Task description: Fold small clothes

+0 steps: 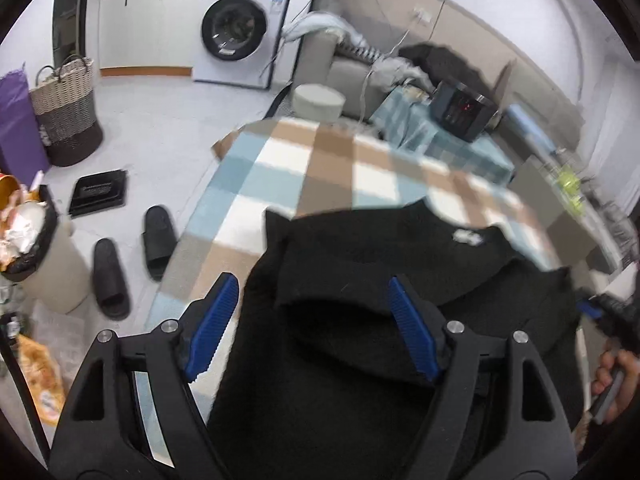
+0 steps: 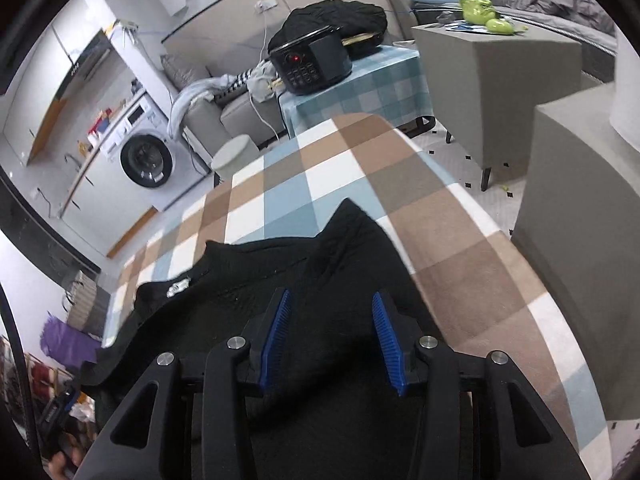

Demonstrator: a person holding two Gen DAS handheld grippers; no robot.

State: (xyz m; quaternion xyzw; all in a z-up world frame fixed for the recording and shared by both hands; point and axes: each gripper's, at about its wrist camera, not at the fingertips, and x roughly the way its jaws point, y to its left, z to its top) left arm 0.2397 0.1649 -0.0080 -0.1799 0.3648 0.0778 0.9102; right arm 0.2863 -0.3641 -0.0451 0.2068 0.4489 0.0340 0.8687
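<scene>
A small black garment (image 1: 384, 280) with a white logo lies on the checked table (image 1: 320, 168), partly folded over itself. My left gripper (image 1: 312, 292) is open, its blue pads spread over the garment's left side with cloth bunched between them. In the right wrist view the same garment (image 2: 280, 276) lies on the checked table (image 2: 460, 240). My right gripper (image 2: 330, 312) is open above the garment's right part, with black cloth under and between the pads. The right gripper and the hand holding it also show at the left wrist view's right edge (image 1: 612, 320).
On the floor left of the table are black slippers (image 1: 132, 256), a full bin (image 1: 36, 256), a black tray (image 1: 98, 192) and a woven basket (image 1: 66, 112). A washing machine (image 1: 240, 28) stands behind. A black cooker (image 2: 316, 60) sits on a second checked table. Grey stools (image 2: 496, 76) stand right.
</scene>
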